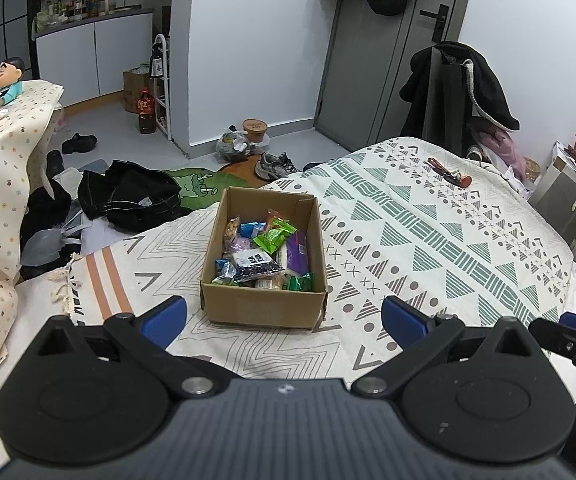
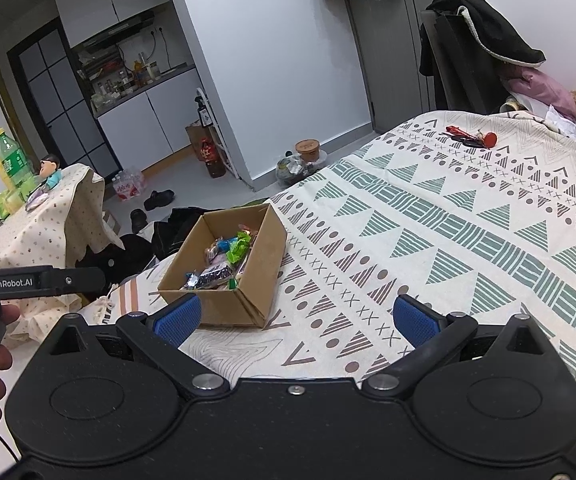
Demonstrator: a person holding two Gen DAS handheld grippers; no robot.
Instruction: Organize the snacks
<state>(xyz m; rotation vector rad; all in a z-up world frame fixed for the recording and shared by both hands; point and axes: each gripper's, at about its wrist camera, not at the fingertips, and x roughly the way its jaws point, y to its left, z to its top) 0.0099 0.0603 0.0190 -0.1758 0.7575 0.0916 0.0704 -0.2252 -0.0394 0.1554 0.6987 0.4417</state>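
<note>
An open cardboard box [image 1: 263, 304] stands on the patterned bedspread [image 1: 428, 240], holding several wrapped snacks [image 1: 265, 254], among them a green packet [image 1: 273, 234] and a purple one [image 1: 298, 250]. My left gripper [image 1: 283, 318] is open and empty, just in front of the box's near wall. In the right wrist view the box [image 2: 243, 276] sits left of centre with the snacks [image 2: 223, 260] inside. My right gripper [image 2: 298, 316] is open and empty, its left finger [image 2: 179, 316] beside the box's near corner.
Keys and small red items [image 2: 470, 138] lie far back on the bed. A table with a dotted cloth [image 2: 35, 232] stands at left, bearing a doll and green bottles. Black clothes [image 1: 135, 196] and shoes [image 1: 273, 164] lie on the floor. A coat hangs over a chair [image 1: 456, 92].
</note>
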